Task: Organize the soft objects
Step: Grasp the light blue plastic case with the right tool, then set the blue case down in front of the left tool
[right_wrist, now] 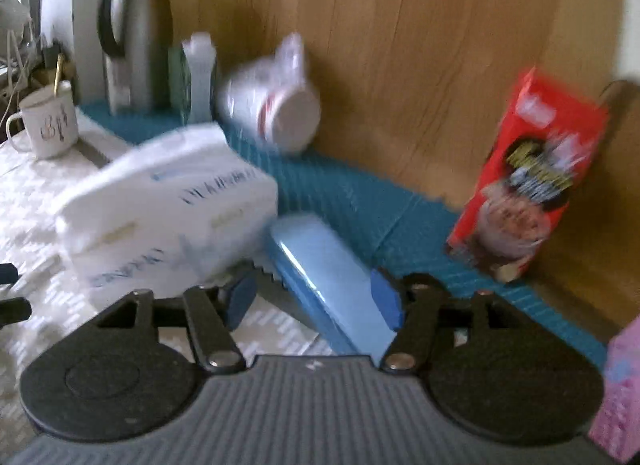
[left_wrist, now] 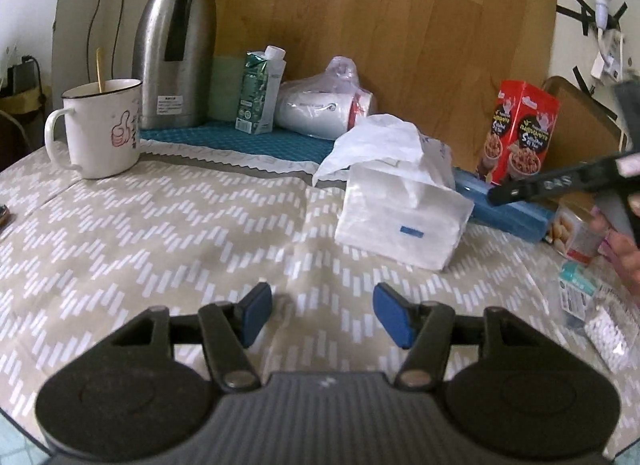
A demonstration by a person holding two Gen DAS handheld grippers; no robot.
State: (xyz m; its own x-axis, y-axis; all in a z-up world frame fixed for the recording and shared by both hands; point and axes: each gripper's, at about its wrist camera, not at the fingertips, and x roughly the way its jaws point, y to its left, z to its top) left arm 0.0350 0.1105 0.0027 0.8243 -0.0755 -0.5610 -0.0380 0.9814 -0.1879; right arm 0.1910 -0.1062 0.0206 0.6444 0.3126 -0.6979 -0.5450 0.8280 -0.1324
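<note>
White soft tissue pack [left_wrist: 400, 217] sits mid-counter, a long pale-blue case [right_wrist: 328, 285] and red snack carton [left_wrist: 520, 133] crowding its side (both tools [left_wrist: 322, 315] [right_wrist: 316, 301] open, empty).

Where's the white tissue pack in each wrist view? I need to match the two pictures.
Left wrist: tissue pack right of centre, on the patterned tablecloth, beyond the open left claw.
Right wrist: tissue pack left of centre, blurred, beside the blue case.
Shared landmark: the red snack box against the wooden board.
</note>
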